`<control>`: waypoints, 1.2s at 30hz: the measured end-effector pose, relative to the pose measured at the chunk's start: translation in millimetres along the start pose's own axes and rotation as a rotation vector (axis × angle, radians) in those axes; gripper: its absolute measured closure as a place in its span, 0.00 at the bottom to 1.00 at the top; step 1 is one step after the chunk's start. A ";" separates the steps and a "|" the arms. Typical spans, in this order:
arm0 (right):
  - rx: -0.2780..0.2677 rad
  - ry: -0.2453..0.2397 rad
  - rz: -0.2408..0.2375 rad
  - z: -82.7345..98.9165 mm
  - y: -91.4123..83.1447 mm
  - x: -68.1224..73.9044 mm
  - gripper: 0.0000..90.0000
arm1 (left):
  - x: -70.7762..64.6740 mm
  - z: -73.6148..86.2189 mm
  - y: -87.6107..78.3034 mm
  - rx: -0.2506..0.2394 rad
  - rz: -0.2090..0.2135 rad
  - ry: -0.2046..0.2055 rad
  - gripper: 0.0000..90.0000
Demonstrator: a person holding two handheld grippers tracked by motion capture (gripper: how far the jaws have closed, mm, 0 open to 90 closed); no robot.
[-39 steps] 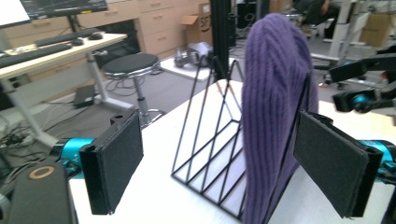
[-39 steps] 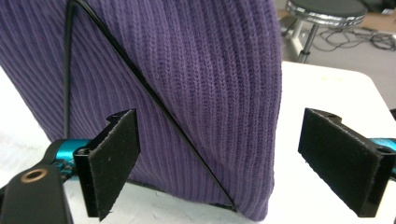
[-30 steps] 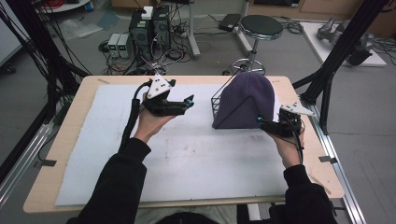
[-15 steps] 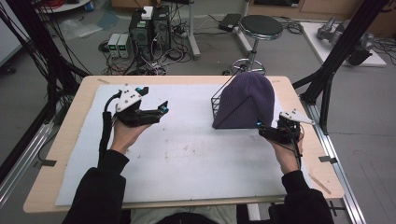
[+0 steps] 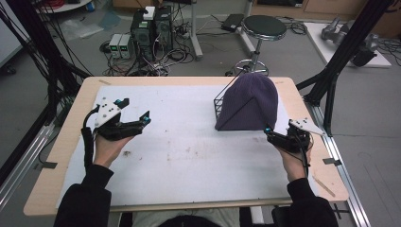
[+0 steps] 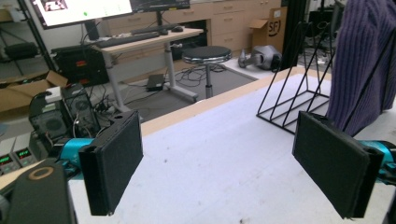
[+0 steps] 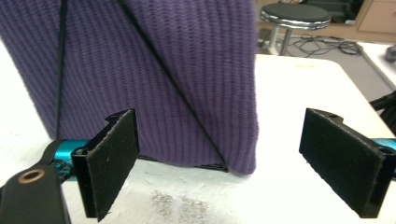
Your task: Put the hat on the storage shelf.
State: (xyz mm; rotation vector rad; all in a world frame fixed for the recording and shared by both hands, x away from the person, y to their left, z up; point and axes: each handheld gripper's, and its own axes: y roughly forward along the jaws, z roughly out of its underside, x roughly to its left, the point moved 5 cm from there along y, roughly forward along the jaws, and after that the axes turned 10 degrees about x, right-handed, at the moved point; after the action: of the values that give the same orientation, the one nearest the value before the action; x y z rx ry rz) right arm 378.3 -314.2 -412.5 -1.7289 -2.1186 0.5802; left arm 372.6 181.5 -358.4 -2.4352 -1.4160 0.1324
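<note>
A purple knit beanie (image 5: 248,101) is draped over a black wire rack (image 5: 219,105) at the table's back right. My right gripper (image 5: 273,132) sits on the table just off the beanie's near right corner, apart from it, jaws open and holding nothing. In the right gripper view the beanie (image 7: 154,70) and a slanting rack wire (image 7: 177,89) rise close ahead of the open gripper (image 7: 224,156). My left gripper (image 5: 137,109) is held over the table's left side, open. The left gripper view looks between its jaws (image 6: 219,144) toward the rack (image 6: 289,93) and beanie (image 6: 359,60).
A white mat (image 5: 189,156) with a few dark smudges covers the wooden table (image 5: 307,109). Beyond the far edge stand a round stool (image 5: 264,26) and computer boxes (image 5: 151,28) among cables. Black frame poles (image 5: 340,66) rise at the right.
My left gripper has moved left, away from the beanie, from the table's middle to its left side. My right gripper has drawn back slightly toward the person.
</note>
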 end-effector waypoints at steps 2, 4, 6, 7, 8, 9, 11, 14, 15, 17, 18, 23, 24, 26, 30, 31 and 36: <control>-0.004 0.005 0.002 2.2 -1.4 -2.5 0.13 | 3.0 7.9 -4.1 0.010 -0.015 -0.005 0.18; -0.007 0.016 0.009 4.9 -2.3 -4.7 0.13 | 6.0 14.8 -7.4 0.014 -0.027 -0.017 0.18; -0.011 0.020 0.011 6.9 -2.2 -6.4 0.13 | 8.6 20.5 -10.6 0.013 -0.039 -0.028 0.18; -0.008 0.025 0.013 8.4 -2.0 -6.9 0.13 | 9.6 22.8 -12.3 0.012 -0.044 -0.033 0.18; -0.004 0.033 0.012 10.0 -2.1 -7.1 0.13 | 10.5 24.9 -14.2 0.007 -0.053 -0.037 0.18; -0.004 0.029 0.015 11.1 -2.3 -7.7 0.13 | 11.6 27.1 -16.8 -0.002 -0.068 -0.038 0.18; -0.009 0.028 0.020 13.5 -2.9 -8.5 0.13 | 12.9 31.3 -21.8 -0.024 -0.106 -0.034 0.18; -0.023 0.032 0.028 17.1 -4.9 -9.2 0.13 | 13.0 39.8 -29.4 -0.044 -0.159 -0.036 0.18; -0.031 0.037 0.029 18.3 -5.6 -9.0 0.13 | 12.8 41.9 -31.4 -0.052 -0.169 -0.041 0.18; -0.049 0.035 0.039 20.9 -7.1 -8.9 0.13 | 13.0 49.0 -37.3 -0.075 -0.202 -0.045 0.18; -0.060 0.036 0.043 22.6 -7.9 -8.5 0.13 | 14.0 54.3 -40.4 -0.096 -0.230 -0.059 0.18; -0.069 0.055 0.042 29.5 -8.9 -6.0 0.13 | 21.7 70.2 -49.9 -0.098 -0.292 -0.112 0.18; -0.075 0.048 0.045 30.4 -9.1 -6.1 0.13 | 22.8 72.7 -52.7 -0.100 -0.309 -0.119 0.18; -0.076 0.050 0.044 33.1 -9.0 -5.1 0.13 | 24.8 77.2 -57.1 -0.103 -0.330 -0.134 0.18; -0.105 0.063 0.048 36.0 -7.5 -5.4 0.13 | 26.1 83.5 -61.2 -0.088 -0.360 -0.155 0.18; -0.115 0.069 0.049 36.7 -7.4 -4.6 0.13 | 25.8 84.4 -62.2 -0.089 -0.365 -0.158 0.18; -0.162 0.056 0.050 39.1 -8.5 2.4 0.13 | 23.4 94.8 -65.3 -0.096 -0.409 -0.153 0.18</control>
State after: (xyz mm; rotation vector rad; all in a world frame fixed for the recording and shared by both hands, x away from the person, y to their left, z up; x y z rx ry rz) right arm 351.0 -317.1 -441.6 -1.8658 -2.1406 0.3784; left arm 307.7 253.0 -425.2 -2.1883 -1.9971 0.1602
